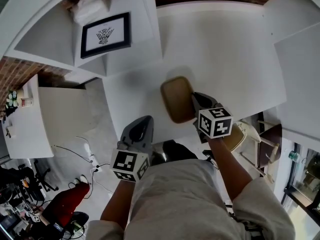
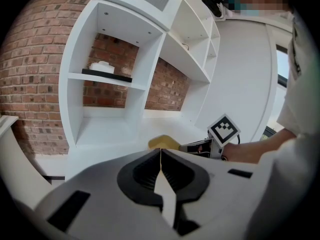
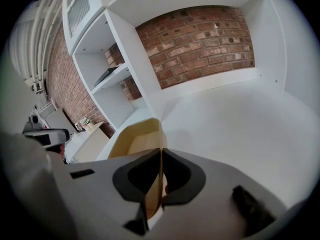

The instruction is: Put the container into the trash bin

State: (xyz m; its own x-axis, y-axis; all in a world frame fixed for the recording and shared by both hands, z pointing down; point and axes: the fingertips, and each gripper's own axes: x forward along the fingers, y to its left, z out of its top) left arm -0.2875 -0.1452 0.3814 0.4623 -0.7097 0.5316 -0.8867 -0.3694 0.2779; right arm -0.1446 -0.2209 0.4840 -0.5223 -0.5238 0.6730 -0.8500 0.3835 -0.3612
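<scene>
A shallow tan container hangs just above the white counter, lifted by one side wall. My right gripper is shut on that wall; in the right gripper view the thin wall runs straight between the closed jaws, and the container's hollow opens to the left. My left gripper hovers to the left of the container, apart from it, jaws shut with nothing between them. From the left gripper the container shows just beyond the jaws, with the right gripper's marker cube beside it.
White shelving rises to the left of the counter and holds a framed picture. Brick wall backs the counter. A low white cabinet stands at the left, a wooden chair at the right, and a red chair on the floor.
</scene>
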